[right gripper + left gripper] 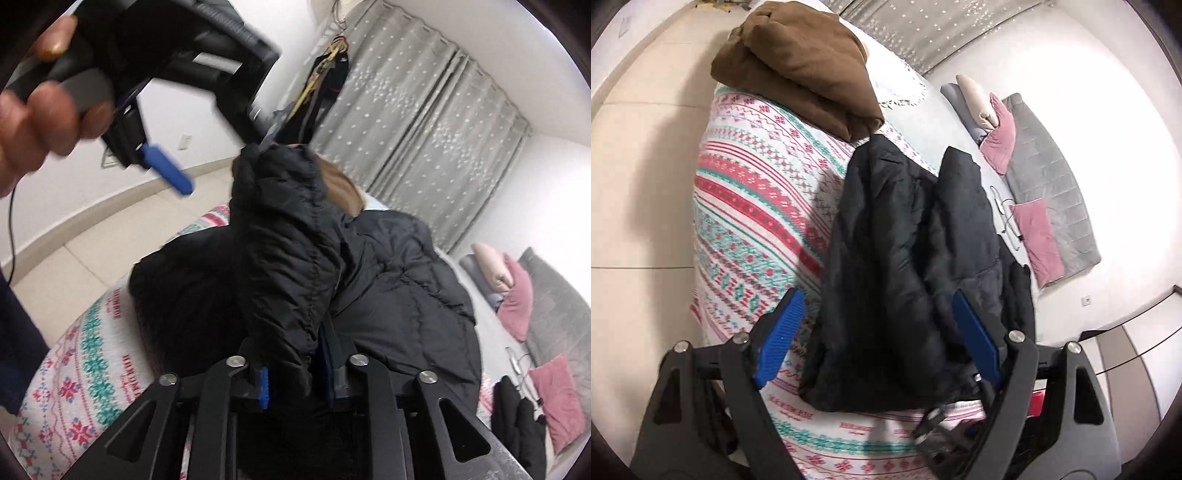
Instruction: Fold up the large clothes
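Black puffer jacket (905,266) lies on my patterned blanket (757,206). Right gripper (295,380) clamps a jacket fold, visible only in right view. Left gripper (875,339) spread wide above it. Brown folded garment (798,66) beyond; pink pillows (1038,236) far side.

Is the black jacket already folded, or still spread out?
Not folded yet: the black jacket lies loosely rumpled on the bed, one part pinched in the right gripper.

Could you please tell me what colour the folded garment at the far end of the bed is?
The folded garment is brown, clearest in the left wrist view.
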The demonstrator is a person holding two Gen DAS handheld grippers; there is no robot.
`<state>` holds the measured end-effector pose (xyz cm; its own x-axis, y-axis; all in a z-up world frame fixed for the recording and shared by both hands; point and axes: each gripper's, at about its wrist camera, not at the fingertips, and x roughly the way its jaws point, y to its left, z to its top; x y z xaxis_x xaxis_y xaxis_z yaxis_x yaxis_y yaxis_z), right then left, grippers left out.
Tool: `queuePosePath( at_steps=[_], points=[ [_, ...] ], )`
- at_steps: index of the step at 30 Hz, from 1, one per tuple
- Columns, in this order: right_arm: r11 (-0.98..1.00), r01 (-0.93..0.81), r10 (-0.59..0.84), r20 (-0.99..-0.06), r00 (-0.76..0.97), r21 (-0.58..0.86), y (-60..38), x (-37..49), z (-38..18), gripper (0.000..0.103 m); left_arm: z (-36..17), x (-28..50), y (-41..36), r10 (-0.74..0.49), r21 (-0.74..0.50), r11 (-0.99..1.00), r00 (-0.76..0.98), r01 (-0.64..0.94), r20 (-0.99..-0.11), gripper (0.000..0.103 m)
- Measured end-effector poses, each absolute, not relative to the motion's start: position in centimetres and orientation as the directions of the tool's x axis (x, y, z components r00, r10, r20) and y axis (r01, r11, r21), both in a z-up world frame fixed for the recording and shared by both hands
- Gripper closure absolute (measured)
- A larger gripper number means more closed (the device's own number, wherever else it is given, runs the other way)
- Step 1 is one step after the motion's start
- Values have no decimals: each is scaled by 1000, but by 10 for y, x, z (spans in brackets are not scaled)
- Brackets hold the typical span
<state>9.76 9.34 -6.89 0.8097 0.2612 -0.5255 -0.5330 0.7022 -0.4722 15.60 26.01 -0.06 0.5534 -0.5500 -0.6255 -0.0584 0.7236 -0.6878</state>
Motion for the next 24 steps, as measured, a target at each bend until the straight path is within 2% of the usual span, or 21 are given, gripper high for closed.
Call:
queuePosePath(
  at_steps=[3,7,11,13,15,19,20,22,24],
  points=[
    [689,-589,310,-563,766,-422,87,93,-69,56,2,161,244,-565,-678,735,529,-28,-634,21],
    [692,-682,448,-601,662,-236,64,84,-38,52,14,165,219,-529,-616,787,548,30,-648,21],
    [697,-716,591,-543,596,-27,18,80,2,51,31,173,193,-453,-508,858,577,75,-680,21],
    [753,-656,589,-501,634,55,-9,91,18,42,33,181,183,-415,-459,885,586,81,-697,21],
    [810,-566,562,-483,672,154,-36,110,22,37,33,191,174,-392,-424,902,580,87,-714,21],
    [840,-402,543,-539,644,366,-76,156,1,39,34,214,161,-344,-355,930,566,95,-749,21],
    [840,-395,542,-556,630,371,-75,161,-3,41,33,220,158,-327,-336,937,559,90,-762,21],
    [842,-418,538,-604,589,342,-56,162,-13,51,29,231,151,-310,-316,945,543,85,-781,21],
    [843,-462,516,-656,551,276,-33,161,-22,55,28,238,146,-308,-311,947,532,87,-789,21]
  ],
)
